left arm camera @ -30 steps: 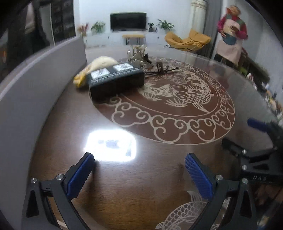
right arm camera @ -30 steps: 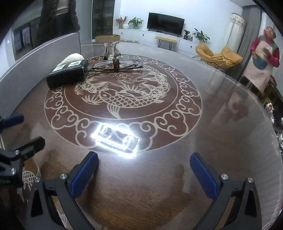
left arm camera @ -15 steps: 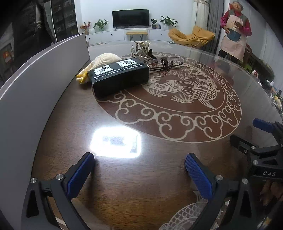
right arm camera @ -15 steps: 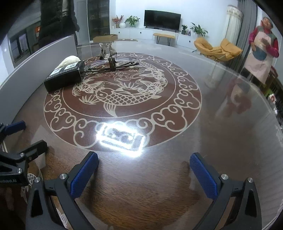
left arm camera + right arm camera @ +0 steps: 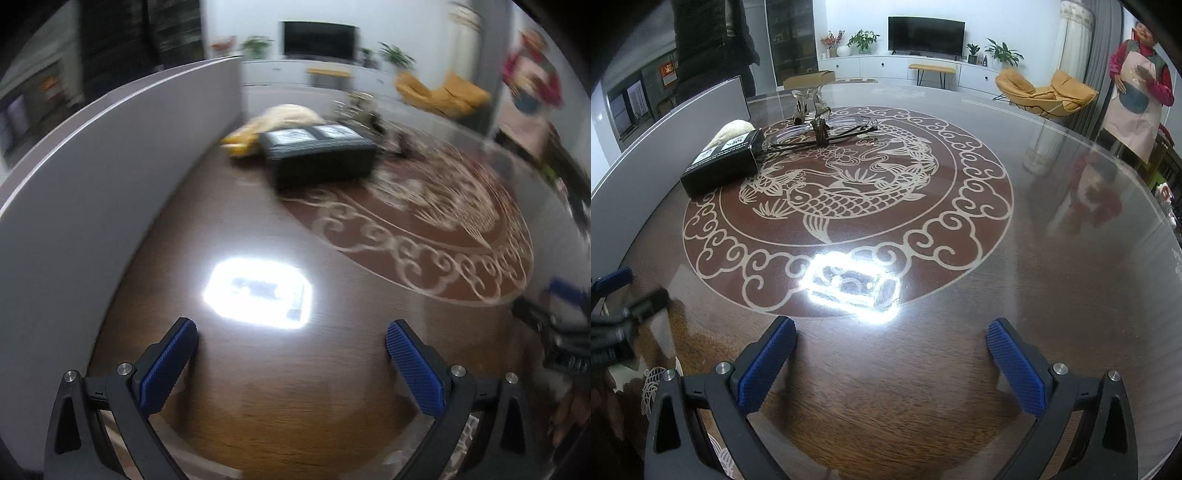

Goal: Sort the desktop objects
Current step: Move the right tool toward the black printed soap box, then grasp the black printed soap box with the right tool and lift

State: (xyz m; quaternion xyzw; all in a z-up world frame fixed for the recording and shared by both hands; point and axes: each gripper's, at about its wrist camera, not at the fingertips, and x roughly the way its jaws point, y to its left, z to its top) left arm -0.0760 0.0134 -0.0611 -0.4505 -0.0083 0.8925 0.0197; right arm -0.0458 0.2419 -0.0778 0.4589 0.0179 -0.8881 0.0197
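Note:
A black box (image 5: 319, 157) with white labels lies on the round brown table (image 5: 258, 387) at the far left; it also shows in the right wrist view (image 5: 724, 164). A cream and yellow cloth bundle (image 5: 280, 120) lies behind it, seen too in the right wrist view (image 5: 733, 129). Dark sticks and a clear glass piece (image 5: 827, 131) lie beside the box. My left gripper (image 5: 291, 350) is open and empty above the near table. My right gripper (image 5: 892, 354) is open and empty, also near the front edge. The left view is blurred.
A grey curved panel (image 5: 92, 184) stands along the table's left side. The right gripper (image 5: 561, 332) shows at the left view's right edge; the left gripper (image 5: 617, 317) shows at the right view's left edge. A person in an apron (image 5: 1137, 96) stands beyond the table.
My left gripper has swung left and toward the black box, which now looks larger and blurred. The right gripper has barely moved. Both stay open.

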